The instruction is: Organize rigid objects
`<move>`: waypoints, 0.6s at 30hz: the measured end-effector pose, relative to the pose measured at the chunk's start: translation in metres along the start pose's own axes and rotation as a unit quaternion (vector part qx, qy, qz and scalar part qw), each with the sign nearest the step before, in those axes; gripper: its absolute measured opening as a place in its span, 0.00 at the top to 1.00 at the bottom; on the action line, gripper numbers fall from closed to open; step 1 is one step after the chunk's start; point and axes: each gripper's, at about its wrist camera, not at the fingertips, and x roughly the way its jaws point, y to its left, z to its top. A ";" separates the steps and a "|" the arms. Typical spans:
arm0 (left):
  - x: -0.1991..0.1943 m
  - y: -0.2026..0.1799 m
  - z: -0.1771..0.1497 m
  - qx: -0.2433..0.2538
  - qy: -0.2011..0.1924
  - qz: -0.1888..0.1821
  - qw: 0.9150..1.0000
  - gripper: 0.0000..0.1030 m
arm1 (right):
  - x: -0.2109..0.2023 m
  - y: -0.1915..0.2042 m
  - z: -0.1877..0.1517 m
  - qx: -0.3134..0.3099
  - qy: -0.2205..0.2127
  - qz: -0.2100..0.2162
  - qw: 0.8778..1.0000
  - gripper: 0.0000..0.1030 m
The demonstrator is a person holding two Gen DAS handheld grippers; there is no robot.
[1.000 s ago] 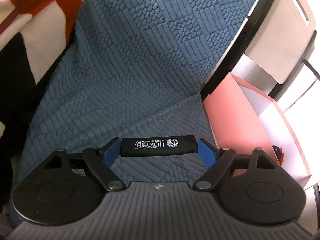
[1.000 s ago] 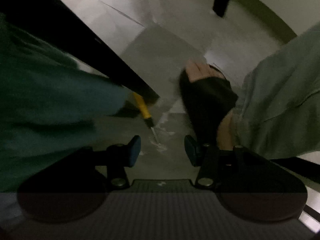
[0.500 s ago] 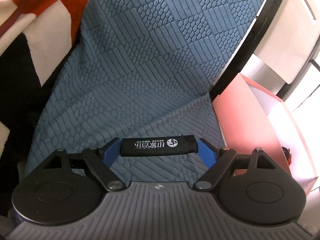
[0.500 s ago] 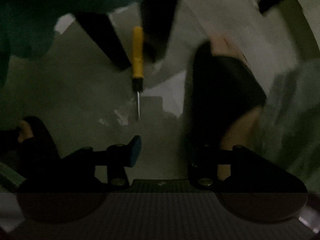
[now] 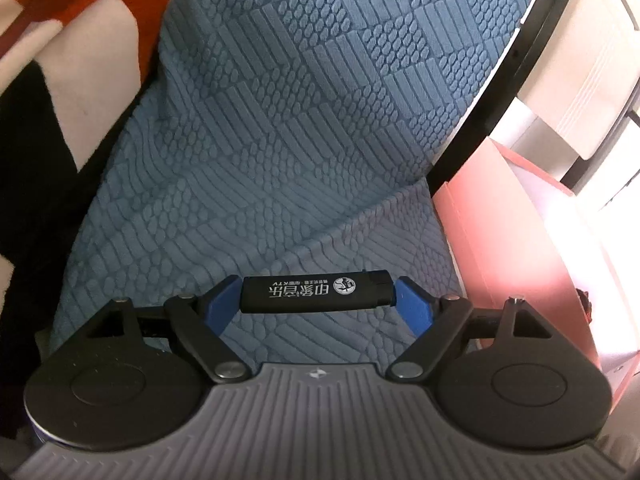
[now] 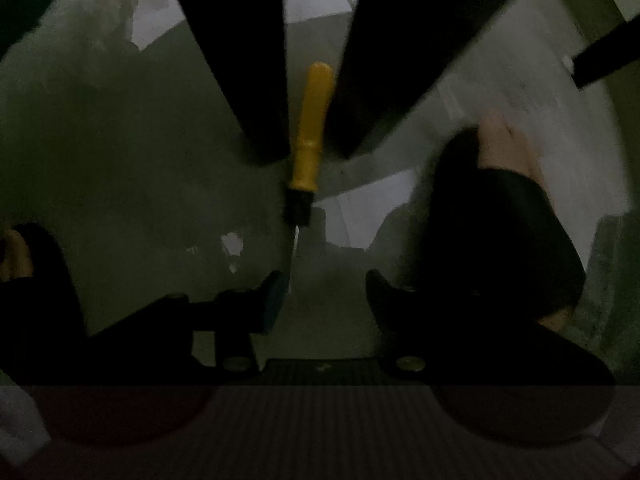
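- Blue quilted cover [image 5: 300,120] filled the left wrist view, and the pink box [image 5: 512,248] sat just past its right edge, open-topped, likely the drop-off.
- Dim floor [image 6: 120,160] under dark furniture legs [image 6: 240,60] in the right wrist view.
- Left gripper [image 5: 318,300] was clamped end to end on the black lighter [image 5: 316,292], held crosswise above the cover for carrying.
- Right gripper [image 6: 326,292], fingers apart and empty, was lined up on the yellow-handled screwdriver [image 6: 310,136] lying on the floor between the legs, tip towards it.
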 end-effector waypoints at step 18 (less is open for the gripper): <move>0.012 0.001 0.002 -0.001 0.018 0.001 1.000 0.17 | 0.017 0.003 0.006 0.051 -0.050 -0.002 0.997 0.66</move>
